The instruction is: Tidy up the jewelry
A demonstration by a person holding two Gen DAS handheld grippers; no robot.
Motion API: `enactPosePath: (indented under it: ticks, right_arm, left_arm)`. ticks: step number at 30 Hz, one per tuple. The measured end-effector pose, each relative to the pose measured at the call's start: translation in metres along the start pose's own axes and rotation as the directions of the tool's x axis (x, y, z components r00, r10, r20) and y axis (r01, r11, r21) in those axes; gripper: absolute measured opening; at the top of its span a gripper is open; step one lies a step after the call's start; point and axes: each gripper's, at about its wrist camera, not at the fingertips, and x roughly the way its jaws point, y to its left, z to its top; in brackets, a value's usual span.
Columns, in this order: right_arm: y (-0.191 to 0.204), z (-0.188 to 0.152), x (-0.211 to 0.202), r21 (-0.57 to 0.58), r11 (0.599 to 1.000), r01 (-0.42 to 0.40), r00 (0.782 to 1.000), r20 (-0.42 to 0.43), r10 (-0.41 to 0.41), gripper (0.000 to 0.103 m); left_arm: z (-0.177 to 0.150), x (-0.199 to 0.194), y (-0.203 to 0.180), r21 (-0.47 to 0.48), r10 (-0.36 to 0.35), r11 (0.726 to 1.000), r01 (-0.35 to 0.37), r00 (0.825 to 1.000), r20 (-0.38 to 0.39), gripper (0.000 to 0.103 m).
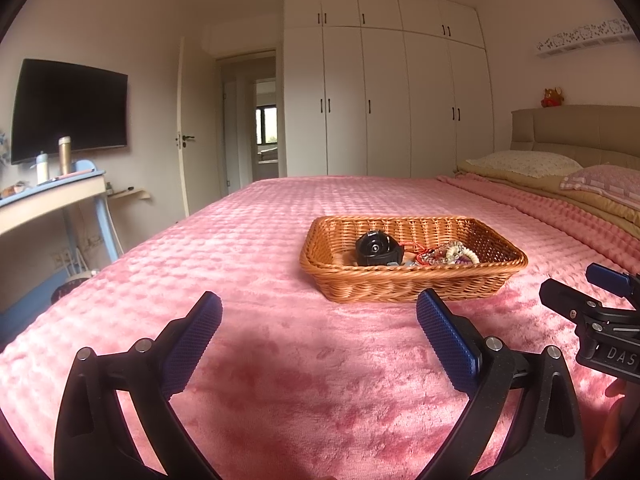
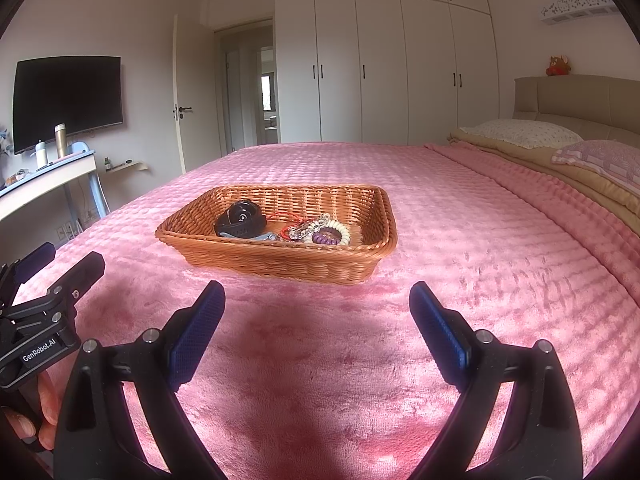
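A brown wicker basket [image 1: 400, 284] [image 2: 280, 264] sits on the pink bedspread. Inside lie a black watch [image 1: 376, 249] [image 2: 240, 220], a red cord [image 1: 416, 249] [image 2: 285, 222] and several bead bracelets [image 1: 454, 254] [image 2: 326, 232], white, clear and purple. My left gripper [image 1: 319, 310] is open and empty, short of the basket's near wall. My right gripper [image 2: 317, 300] is open and empty, just in front of the basket. Each gripper shows at the edge of the other's view: the right one [image 1: 592, 292] and the left one [image 2: 60, 268].
The pink bedspread [image 1: 280, 240] covers the bed. Pillows [image 2: 528, 132] and a beige headboard [image 2: 580, 100] stand at the right. A desk [image 1: 48, 196] with bottles and a wall TV [image 1: 68, 108] are at the left. White wardrobes [image 2: 380, 60] and an open door are behind.
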Motion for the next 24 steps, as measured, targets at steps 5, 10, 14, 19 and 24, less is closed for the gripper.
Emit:
enactPosePath:
  ticks: [5,10,14,19,24]
  right_arm:
    - [-0.0001,0.0001,0.0002,-0.001,1.0,0.001,1.0,0.0,-0.001,0.089]
    - [0.0001,0.0002,-0.0001,-0.001,1.0,0.001,1.0,0.0,-0.001,0.089]
    - [0.0006,-0.0006,0.0003,-0.003,1.0,-0.001,1.0,0.0,0.001,0.089]
    - [-0.0003,-0.0019,0.0017,-0.001,1.0,-0.003,1.0,-0.004,0.003,0.089]
    - [-0.0011,-0.0015,0.0033,-0.001,1.0,-0.005,1.0,-0.006,0.005,0.089]
  left_arm:
    - [0.0004,0.0,0.0001,0.003,-0.001,1.0,0.001,1.0,0.0,0.095]
    - [0.0002,-0.0005,0.0014,0.0,-0.002,1.0,0.002,1.0,-0.001,0.095]
    - [0.0006,0.0003,0.0007,0.0,-0.003,1.0,0.003,1.0,-0.002,0.095]
    - [0.0004,-0.0001,0.0015,0.003,-0.002,1.0,0.002,1.0,-0.003,0.095]
    - [0.0007,0.0006,0.0002,0.003,-0.003,1.0,0.003,1.0,-0.004,0.095]
